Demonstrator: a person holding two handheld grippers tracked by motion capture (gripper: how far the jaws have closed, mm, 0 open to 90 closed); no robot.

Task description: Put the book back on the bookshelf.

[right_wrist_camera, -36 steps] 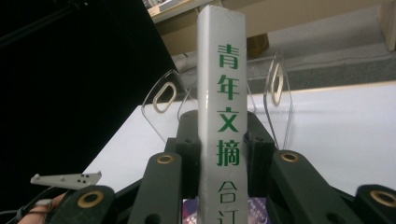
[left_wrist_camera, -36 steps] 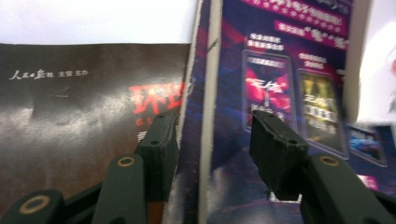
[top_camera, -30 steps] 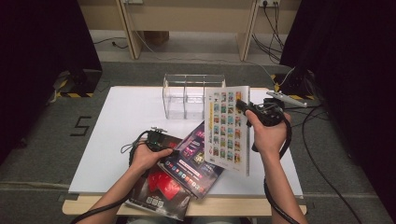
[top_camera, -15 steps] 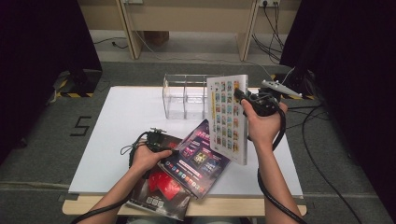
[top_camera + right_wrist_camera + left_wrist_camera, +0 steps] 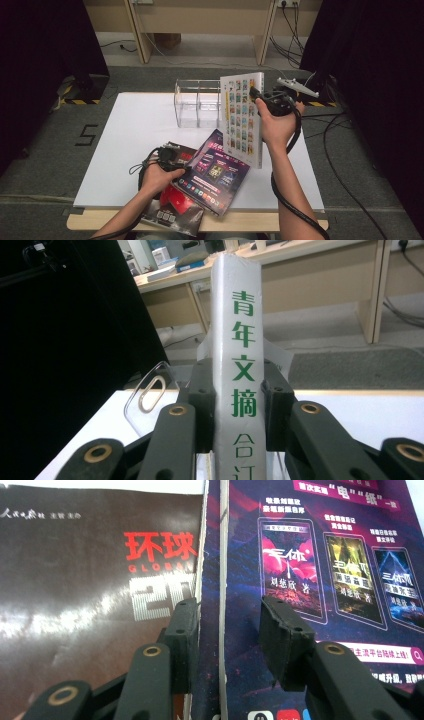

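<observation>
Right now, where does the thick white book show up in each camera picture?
High view: the white book stands upright right of centre, held in the right gripper, beside the clear organiser.
Left gripper view: not in it; here lie the purple magazine and the dark magazine.
Right gripper view: its spine rises at centre between the jaws.
Shared landmark: the white tabletop.
</observation>
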